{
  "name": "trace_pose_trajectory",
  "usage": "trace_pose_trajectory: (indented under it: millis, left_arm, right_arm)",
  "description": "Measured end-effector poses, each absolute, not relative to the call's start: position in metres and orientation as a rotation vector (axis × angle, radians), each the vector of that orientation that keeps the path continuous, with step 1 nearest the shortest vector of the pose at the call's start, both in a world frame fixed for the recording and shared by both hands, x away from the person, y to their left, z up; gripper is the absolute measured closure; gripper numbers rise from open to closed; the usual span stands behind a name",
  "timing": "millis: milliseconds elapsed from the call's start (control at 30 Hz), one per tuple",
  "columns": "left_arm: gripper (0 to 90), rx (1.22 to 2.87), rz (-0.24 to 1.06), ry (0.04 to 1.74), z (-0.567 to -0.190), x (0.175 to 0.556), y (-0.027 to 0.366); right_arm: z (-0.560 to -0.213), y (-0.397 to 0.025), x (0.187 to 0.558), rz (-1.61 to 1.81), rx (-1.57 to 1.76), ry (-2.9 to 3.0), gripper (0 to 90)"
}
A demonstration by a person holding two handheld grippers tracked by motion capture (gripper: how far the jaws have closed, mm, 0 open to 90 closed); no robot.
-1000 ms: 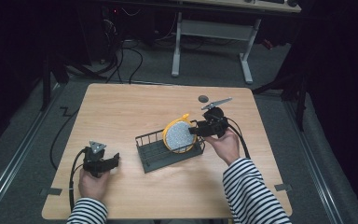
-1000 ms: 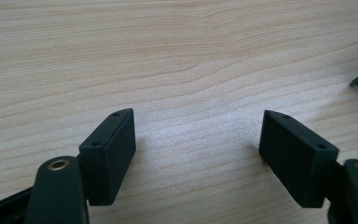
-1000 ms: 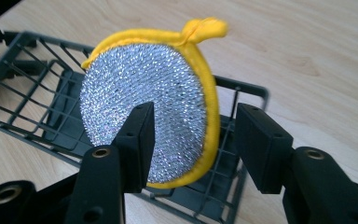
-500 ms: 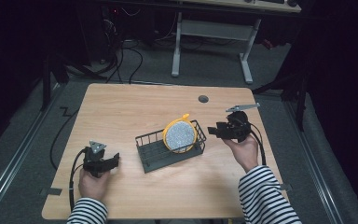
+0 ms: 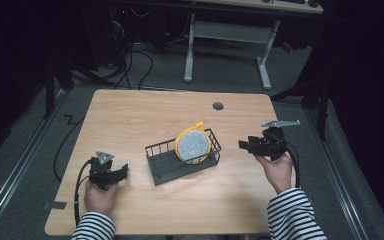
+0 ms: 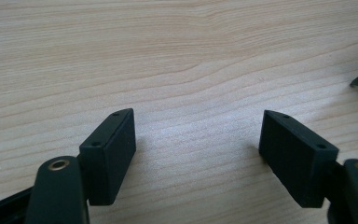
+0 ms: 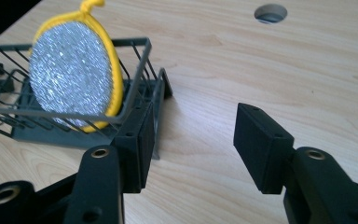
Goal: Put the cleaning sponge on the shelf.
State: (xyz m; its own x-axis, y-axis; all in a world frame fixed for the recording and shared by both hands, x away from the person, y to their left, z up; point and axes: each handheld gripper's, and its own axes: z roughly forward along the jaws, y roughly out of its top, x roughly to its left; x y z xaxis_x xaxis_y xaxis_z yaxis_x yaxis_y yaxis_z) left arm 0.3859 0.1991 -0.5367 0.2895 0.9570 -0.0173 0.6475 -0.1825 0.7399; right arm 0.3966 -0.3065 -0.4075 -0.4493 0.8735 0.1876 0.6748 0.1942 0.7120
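Fingers of both grippers spread; glittery yellow-rimmed round scrubber [image 5: 193,145], seemingly mesh, leans in wire basket [image 5: 165,167].

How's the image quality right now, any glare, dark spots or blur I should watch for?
High view: table evenly lit, surroundings nearly black, picture soft. Right gripper view: the scrubber in the basket sparkles, no washout; the right tool casts a soft shadow. Left gripper view: sharp wood grain, mild sheen between the open left tool.

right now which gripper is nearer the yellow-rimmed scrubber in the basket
The right. The right gripper is open just off the basket end where the scrubber leans; the left gripper sits open beyond the opposite end.
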Motion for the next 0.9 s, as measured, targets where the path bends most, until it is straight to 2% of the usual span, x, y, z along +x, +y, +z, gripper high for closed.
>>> trace_pose_trajectory:
  millis: [433, 600, 900]
  left_arm:
    - [27.5, 1.915, 0.614, 1.433, -0.537, 0.386, 0.199]
    - [27.5, 1.915, 0.614, 1.433, -0.537, 0.386, 0.199]
    - [27.5, 1.916, 0.614, 1.433, -0.537, 0.386, 0.199]
  right_arm:
    - [-0.433, -0.320, 0.381, 1.092, 1.506, 2.169, 46.9]
    - [-0.462, -0.323, 0.367, 1.067, 1.530, 2.140, 44.0]
    - [-0.492, -0.326, 0.357, 1.034, 1.591, 2.121, 43.9]
